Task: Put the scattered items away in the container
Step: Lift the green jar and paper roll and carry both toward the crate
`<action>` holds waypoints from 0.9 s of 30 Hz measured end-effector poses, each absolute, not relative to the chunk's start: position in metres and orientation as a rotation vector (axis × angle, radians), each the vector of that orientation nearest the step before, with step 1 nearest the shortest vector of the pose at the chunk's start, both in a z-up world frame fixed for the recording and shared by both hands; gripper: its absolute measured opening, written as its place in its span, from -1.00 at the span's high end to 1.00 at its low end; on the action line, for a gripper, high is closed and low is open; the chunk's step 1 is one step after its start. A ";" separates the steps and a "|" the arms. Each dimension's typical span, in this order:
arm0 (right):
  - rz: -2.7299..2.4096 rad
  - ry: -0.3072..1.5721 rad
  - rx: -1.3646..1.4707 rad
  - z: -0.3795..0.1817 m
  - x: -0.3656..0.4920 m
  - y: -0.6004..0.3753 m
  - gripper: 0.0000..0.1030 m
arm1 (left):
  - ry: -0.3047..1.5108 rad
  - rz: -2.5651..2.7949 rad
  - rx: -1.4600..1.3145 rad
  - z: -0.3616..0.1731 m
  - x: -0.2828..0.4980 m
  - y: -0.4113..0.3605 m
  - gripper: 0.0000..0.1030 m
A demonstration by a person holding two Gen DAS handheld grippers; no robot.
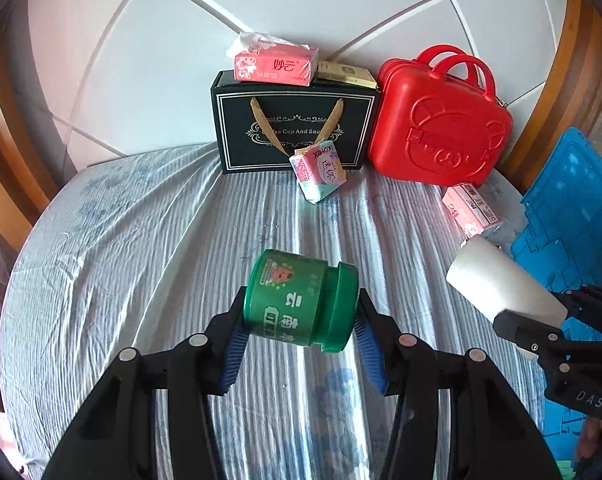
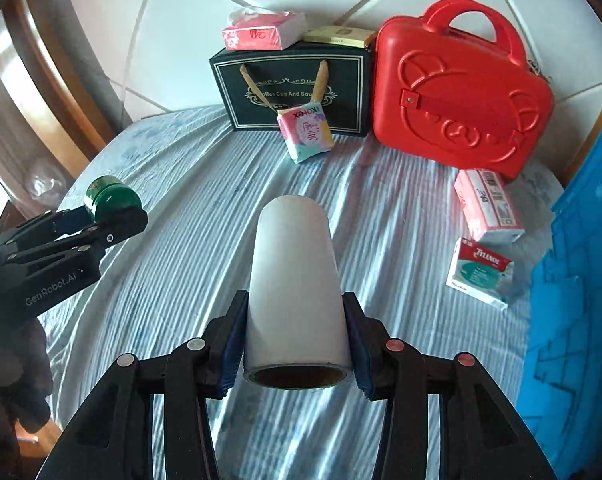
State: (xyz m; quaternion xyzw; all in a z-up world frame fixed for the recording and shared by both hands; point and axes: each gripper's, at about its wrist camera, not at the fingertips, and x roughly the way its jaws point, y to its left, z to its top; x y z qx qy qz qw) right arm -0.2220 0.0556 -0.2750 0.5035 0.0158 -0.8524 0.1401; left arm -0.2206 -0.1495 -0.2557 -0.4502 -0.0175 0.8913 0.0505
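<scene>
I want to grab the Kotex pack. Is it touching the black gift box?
Touching. In the left wrist view the Kotex pack leans tilted against the front of the black gift box, with no gap showing; the right wrist view agrees.

Left gripper (image 1: 299, 322) at lower centre of the left wrist view, black arms spreading from the bottom corners, blue pads (image 1: 232, 354) pressed on either side of a green jar (image 1: 301, 300) held sideways and clear of the cloth below. Seen too at the left edge of the right wrist view, pointing toward upper right. Right gripper (image 2: 297, 344) at lower centre of its own view, pads clamped on a white roll (image 2: 295, 280) that points away up the frame. Visible also at the right edge of the left wrist view, reaching in from lower right. Dark glove (image 2: 17, 380) at lower left of the right wrist view.
</scene>
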 end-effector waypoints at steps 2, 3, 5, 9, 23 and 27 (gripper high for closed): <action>-2.474 0.047 1.435 -0.258 -0.210 0.055 0.14 | -0.044 2.725 -1.367 -0.243 -0.209 -0.151 0.05; -2.477 0.042 1.428 -0.249 -0.203 0.055 0.14 | -0.044 2.731 -1.365 -0.236 -0.203 -0.152 0.05; -2.481 0.045 1.415 -0.233 -0.189 0.055 0.14 | -0.040 2.740 -1.361 -0.222 -0.190 -0.153 0.05; -2.480 0.040 1.386 -0.207 -0.163 0.056 0.14 | -0.013 2.769 -1.325 -0.195 -0.164 -0.150 0.05; -2.491 -0.018 1.262 -0.151 -0.083 0.094 0.14 | 0.024 2.822 -1.243 -0.126 -0.083 -0.133 0.05; -2.509 -0.038 1.240 -0.142 -0.063 0.106 0.14 | 0.048 2.846 -1.230 -0.115 -0.062 -0.124 0.05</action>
